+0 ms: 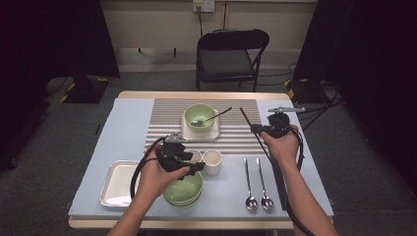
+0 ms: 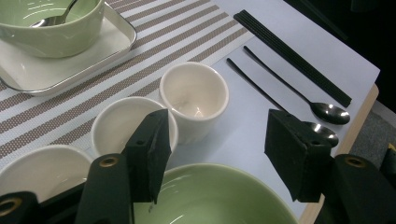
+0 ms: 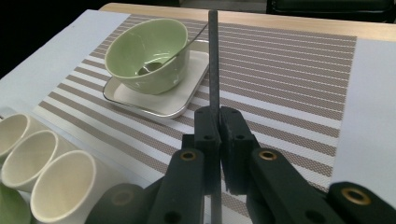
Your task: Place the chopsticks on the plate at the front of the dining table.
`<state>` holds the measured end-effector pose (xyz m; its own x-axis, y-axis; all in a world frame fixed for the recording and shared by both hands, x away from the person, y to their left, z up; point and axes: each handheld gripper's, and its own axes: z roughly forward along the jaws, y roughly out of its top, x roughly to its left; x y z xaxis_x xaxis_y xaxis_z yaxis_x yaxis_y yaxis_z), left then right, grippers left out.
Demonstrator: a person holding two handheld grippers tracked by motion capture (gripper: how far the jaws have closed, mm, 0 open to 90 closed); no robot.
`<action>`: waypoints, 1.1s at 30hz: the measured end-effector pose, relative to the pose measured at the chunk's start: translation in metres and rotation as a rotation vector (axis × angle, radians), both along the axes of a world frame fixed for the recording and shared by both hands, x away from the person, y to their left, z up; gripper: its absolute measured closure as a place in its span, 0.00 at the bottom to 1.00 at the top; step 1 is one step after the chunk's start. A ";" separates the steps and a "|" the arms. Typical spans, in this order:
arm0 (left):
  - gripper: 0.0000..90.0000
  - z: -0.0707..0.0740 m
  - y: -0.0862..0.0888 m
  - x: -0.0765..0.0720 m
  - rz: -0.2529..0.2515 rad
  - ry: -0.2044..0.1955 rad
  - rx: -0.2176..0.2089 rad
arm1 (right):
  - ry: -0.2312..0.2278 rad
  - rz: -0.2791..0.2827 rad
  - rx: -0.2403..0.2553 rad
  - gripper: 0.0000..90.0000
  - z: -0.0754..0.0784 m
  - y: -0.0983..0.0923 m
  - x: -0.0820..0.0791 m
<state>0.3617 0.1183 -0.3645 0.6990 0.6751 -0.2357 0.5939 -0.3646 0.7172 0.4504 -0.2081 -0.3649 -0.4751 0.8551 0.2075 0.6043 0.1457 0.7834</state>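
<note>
Chopstick (image 3: 213,60): thin, black, stiff and light, likely slick. Right gripper (image 3: 218,122) at lower centre of its own view pinches it between pressed-together jaws, the stick running up the frame's middle; in the high view it slants at centre right. A grip nearer mid-length would swing less. Left gripper (image 2: 215,154), jaws spread and empty, hovers over cream cups (image 2: 194,95) and green bowl (image 2: 210,198).

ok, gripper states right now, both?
Left gripper: open, nothing between the jaws, hovering over the green bowl.
Right gripper: shut on a black chopstick.
</note>
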 end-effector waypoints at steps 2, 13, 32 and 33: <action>0.46 0.000 -0.001 0.000 -0.006 0.002 -0.008 | 0.002 0.003 0.002 0.96 0.000 0.003 0.000; 0.45 0.000 -0.007 0.002 0.005 -0.001 -0.021 | 0.004 0.013 0.013 0.96 0.000 0.011 0.001; 0.45 -0.002 -0.019 0.005 0.007 0.005 -0.014 | -0.005 0.047 0.013 0.96 0.004 0.026 0.000; 0.45 -0.002 -0.020 0.005 0.007 0.005 -0.012 | -0.006 0.048 0.011 0.96 0.004 0.027 0.000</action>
